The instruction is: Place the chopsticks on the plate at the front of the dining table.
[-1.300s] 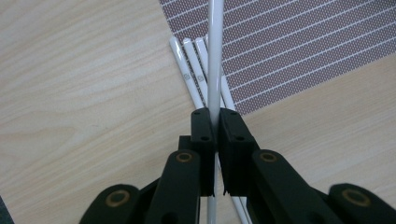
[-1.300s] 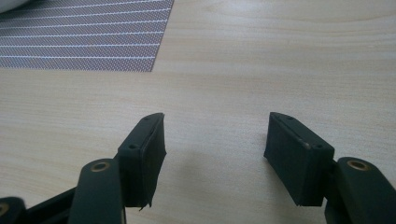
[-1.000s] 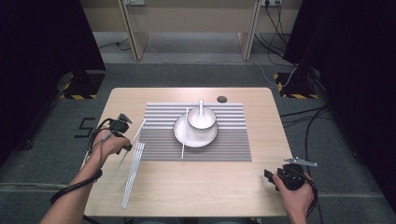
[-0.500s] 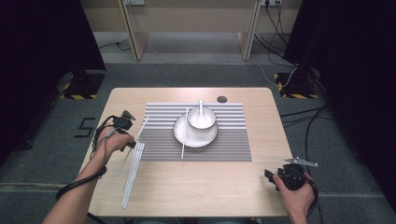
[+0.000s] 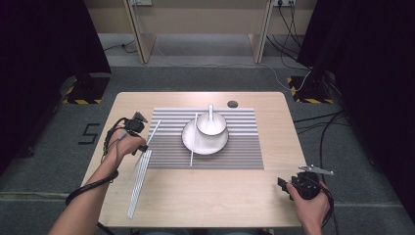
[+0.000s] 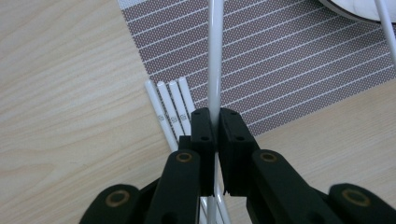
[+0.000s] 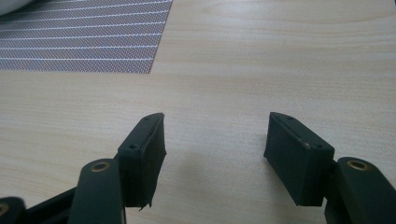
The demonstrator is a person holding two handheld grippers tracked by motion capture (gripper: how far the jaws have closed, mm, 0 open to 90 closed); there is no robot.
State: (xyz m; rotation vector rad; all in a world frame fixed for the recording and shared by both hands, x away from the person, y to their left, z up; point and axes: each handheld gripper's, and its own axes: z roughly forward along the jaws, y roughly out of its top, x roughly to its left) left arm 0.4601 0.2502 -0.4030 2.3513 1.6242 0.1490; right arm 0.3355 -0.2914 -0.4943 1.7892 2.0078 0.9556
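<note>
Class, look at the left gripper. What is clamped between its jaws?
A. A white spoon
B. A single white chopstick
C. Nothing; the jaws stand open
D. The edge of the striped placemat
B: in the left gripper view the left gripper has its jaws closed on one thin white chopstick, which runs up over the striped placemat, while more chopsticks lie on the table beside it.

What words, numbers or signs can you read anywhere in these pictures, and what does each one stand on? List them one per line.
"5": a black figure on the grey floor, left of the table.
Small grey marks near the ends of the white chopsticks lying on the table: too small and blurred to read.
Nothing else readable shows on the striped placemat, plate or bowl.
</note>
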